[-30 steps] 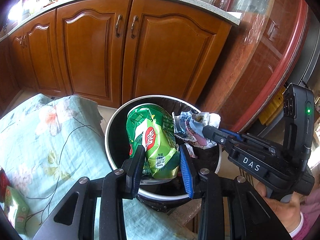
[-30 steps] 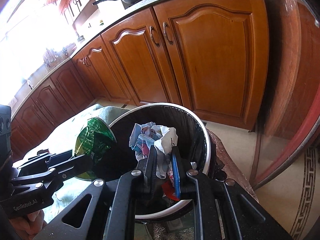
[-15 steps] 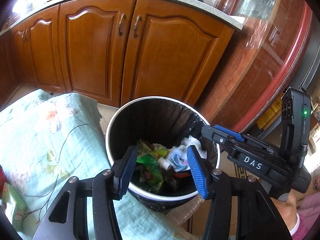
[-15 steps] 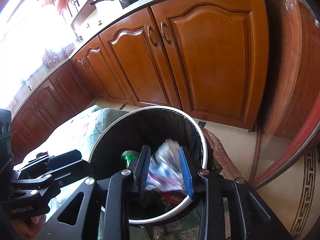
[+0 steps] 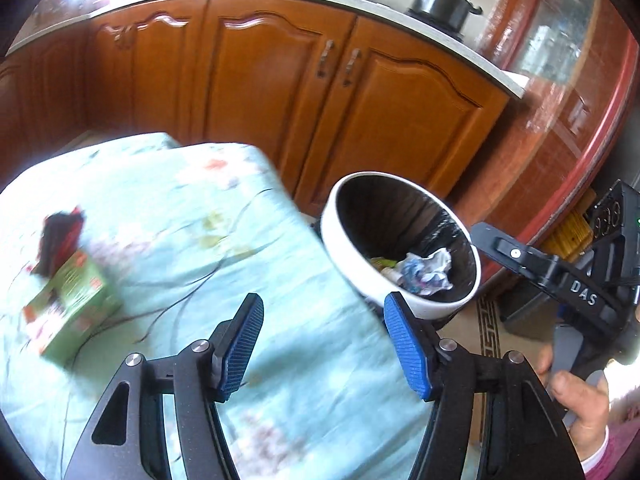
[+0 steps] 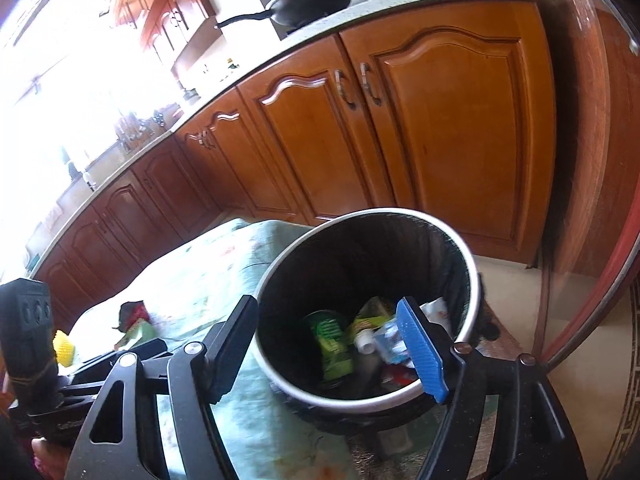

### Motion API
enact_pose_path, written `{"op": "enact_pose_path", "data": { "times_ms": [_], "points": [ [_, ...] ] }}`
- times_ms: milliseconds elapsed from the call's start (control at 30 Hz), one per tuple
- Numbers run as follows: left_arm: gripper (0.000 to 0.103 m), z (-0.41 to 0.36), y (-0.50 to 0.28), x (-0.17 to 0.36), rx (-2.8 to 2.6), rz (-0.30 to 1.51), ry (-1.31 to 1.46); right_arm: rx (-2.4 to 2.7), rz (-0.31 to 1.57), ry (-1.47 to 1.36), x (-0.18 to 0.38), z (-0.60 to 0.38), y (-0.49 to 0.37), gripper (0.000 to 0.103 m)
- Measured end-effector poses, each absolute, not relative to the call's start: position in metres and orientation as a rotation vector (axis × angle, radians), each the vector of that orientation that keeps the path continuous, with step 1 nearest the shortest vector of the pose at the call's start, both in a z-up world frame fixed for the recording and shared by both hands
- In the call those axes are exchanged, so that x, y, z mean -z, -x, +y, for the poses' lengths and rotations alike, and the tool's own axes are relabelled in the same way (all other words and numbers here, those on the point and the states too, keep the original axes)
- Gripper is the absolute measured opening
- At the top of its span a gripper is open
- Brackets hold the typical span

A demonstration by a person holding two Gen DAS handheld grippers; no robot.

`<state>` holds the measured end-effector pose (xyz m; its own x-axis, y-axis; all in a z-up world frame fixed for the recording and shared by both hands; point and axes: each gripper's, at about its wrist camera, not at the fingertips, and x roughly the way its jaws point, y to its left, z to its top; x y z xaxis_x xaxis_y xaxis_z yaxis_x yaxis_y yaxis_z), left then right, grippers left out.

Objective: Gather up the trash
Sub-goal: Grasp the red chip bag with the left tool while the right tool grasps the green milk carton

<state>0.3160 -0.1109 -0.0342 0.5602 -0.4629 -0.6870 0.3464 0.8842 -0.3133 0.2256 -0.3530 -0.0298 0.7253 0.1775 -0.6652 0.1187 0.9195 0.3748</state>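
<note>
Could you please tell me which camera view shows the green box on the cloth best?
The left wrist view: the green box lies whole, though blurred, on the cloth. In the right wrist view only a green corner shows behind the left gripper.

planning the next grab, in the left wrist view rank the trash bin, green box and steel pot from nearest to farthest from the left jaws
1. Trash bin: just past the left gripper, right of the cloth.
2. Green box: on the cloth, far left.
3. Steel pot: on the counter, top right, plainly farthest.
</note>
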Motion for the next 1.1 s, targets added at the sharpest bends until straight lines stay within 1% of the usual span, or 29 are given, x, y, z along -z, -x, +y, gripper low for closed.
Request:
{"op": "enact_pose_path", "data": {
  "times_ms": [233, 600, 833, 1100],
  "points": [
    [0.062, -0.053, -0.285, 0.038, 0.392, 0.853, 0.209, -0.118, 0.783, -0.421, 0.029, -0.307, -0.219, 0.076],
    [0.063, 0.026, -0.252, 0.033, 0.272, 0.838, 0.276, -0.232, 0.858, -0.404, 0.049, -0.239, -0.22, 0.077],
    [0.065, 0.064, -0.273, 0.042, 0.23, 0.821, 0.308, -0.238, 0.873, -0.409, 0.054, -0.227, -0.216, 0.077],
    [0.066, 0.072, -0.311, 0.061, 0.248, 0.834, 0.355, -0.218, 0.876, -0.414, 0.055, -0.232, -0.217, 0.077]
  ]
}}
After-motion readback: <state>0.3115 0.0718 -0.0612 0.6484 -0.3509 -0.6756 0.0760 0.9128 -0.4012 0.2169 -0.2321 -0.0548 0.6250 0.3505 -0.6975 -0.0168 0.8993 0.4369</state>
